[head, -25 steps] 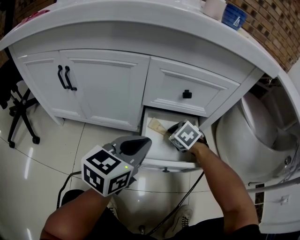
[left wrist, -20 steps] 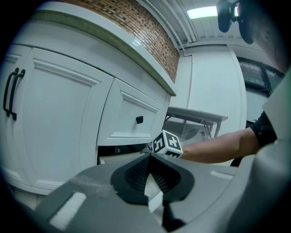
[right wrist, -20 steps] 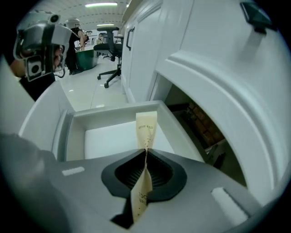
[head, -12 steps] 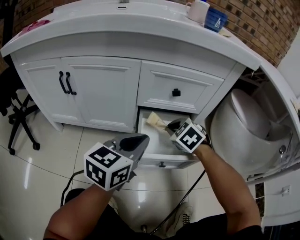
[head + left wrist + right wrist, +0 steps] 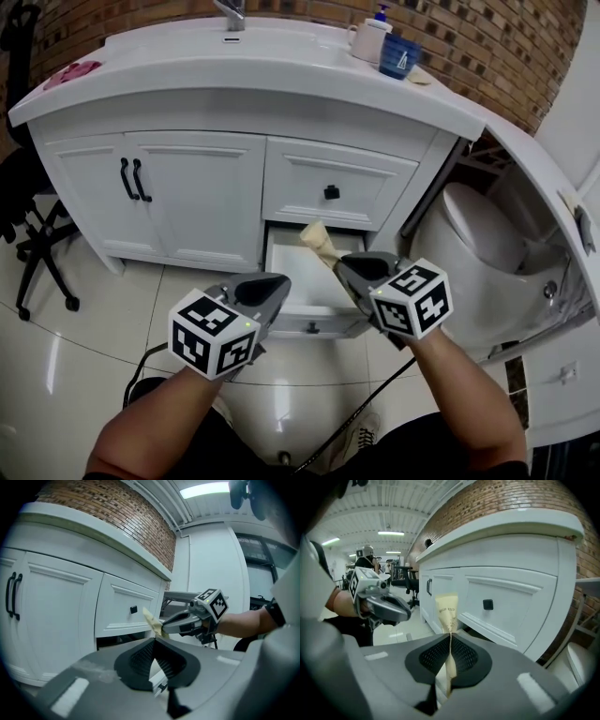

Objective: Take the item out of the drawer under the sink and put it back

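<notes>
– Beige paper packet [image 5: 446, 607], narrow and printed with small dark letters, is pinched flat between the ribbed black pads of the right gripper [image 5: 450, 638]. Its jaws are closed on the packet, whose top stands up past the tips.
– And the left gripper [image 5: 154, 642]?
– Jaws pressed together, nothing between them. In the head view it hangs just left of the right gripper, and the two are apart.
– Where is the packet relative to the drawer?
– Out of it. It is held up over the open white bottom drawer [image 5: 307, 281], in front of the lower edge of the shut upper drawer with the square black knob [image 5: 331, 192].
– What lies around them?
– Left of the drawers are two white cabinet doors with black bar handles [image 5: 131, 176]. On the white countertop [image 5: 281, 66] above, a blue cup [image 5: 398, 56] stands just beside a white pump bottle [image 5: 368, 42], and a pink object [image 5: 72, 72] lies at the far left end. A red-brown brick wall [image 5: 487, 47] runs behind. A white toilet [image 5: 473, 239] is to the right, and a black office chair [image 5: 33, 225] stands on the glossy pale tile floor [image 5: 94, 309] to the left.
</notes>
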A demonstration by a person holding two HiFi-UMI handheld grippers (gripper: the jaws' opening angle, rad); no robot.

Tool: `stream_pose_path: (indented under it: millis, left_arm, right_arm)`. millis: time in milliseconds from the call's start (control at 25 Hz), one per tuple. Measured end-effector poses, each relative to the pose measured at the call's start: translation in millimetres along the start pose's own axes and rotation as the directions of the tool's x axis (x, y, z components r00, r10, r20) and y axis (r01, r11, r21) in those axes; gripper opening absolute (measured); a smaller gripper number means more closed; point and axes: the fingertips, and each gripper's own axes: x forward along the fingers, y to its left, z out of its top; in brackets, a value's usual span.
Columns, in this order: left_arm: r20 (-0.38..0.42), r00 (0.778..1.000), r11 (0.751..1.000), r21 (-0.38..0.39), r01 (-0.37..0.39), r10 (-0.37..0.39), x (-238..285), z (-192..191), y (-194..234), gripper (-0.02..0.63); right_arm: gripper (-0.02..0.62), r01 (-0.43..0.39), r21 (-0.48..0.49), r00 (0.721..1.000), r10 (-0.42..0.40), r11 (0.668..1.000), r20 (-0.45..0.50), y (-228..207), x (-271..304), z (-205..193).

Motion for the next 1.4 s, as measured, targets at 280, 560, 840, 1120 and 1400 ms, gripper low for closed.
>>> stream_pose_path:
  millis: [280,560,840,1120,1400]
  left_arm:
    - [0.022,1.0,1.0,0.02,0.015,-0.016,-4.4,7.4,-10.7,0.006]
    - [0.03,0.999,1.0,0.015,0.022,-0.023,-6.8,9.3,-9.1,0.006]
    - [0.034,0.999,1.0,0.015,0.007,-0.008,-6.6,11.8,-4.7,0.006]
    - [0.02,1.0,1.0,0.014,0.005,-0.006,-3.7,7.9,-1.9,0.006]
    - [0.02,1.0,1.0,0.005,0.005,-0.005,-2.8,6.1,1.2,0.006]
  right_arm:
    - [0.009,-0.078,0.181,0.981,0.043,0.98,0.191,18.0,-61.8,19.2]
    - [0.009,-0.148,0.349,0.962,0.053,0.925,0.266,21.9,-77.2,-2.7]
    - [0.009,-0.176,0.392,0.963,0.075,0.903,0.26,21.5,-74.5,-15.2]
    - [0.009,-0.189,0.385,0.963,0.094,0.903,0.253,23.4,-67.8,-16.7]
    - [0.009,-0.182,0.38,0.966,0.092,0.907,0.242,22.4,-64.9,-18.2]
